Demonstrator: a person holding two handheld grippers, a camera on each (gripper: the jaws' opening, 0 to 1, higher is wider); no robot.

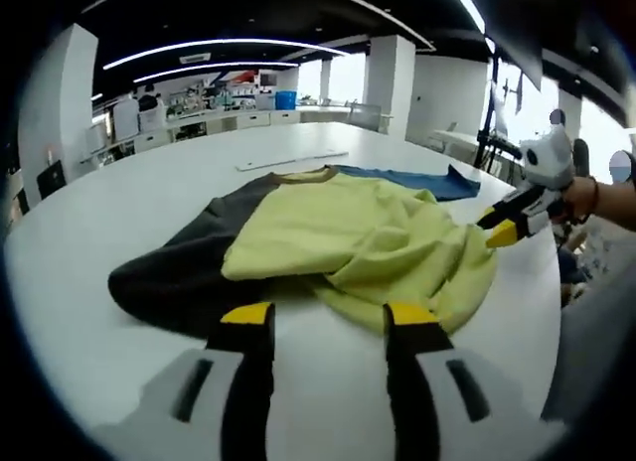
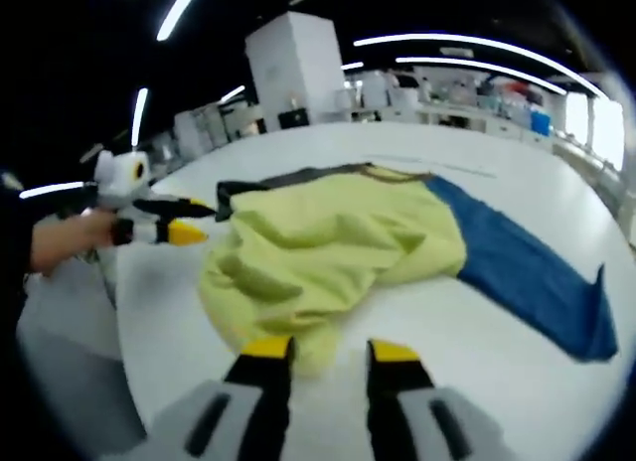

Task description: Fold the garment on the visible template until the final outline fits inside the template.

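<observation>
A crumpled garment lies on the white table (image 1: 119,213): yellow-green body (image 1: 348,232), dark grey sleeve (image 1: 179,272), blue sleeve (image 1: 417,180). My left gripper (image 1: 328,317) stands open just short of the grey sleeve and the yellow hem, holding nothing. The right gripper (image 1: 495,228), held by a hand, hovers at the garment's right edge. In the right gripper view, my right gripper (image 2: 330,350) is open with the yellow body's (image 2: 328,242) hem lying just ahead of its jaws. The left gripper (image 2: 194,221) sits at the far left by the grey sleeve (image 2: 258,186). The blue sleeve (image 2: 527,272) stretches right.
A thin pale strip (image 1: 283,163) lies on the table behind the garment. Bare table (image 2: 477,362) surrounds the cloth. A person's hand (image 2: 70,237) holds the left gripper. Benches, pillars and a stand (image 1: 487,123) are beyond the table.
</observation>
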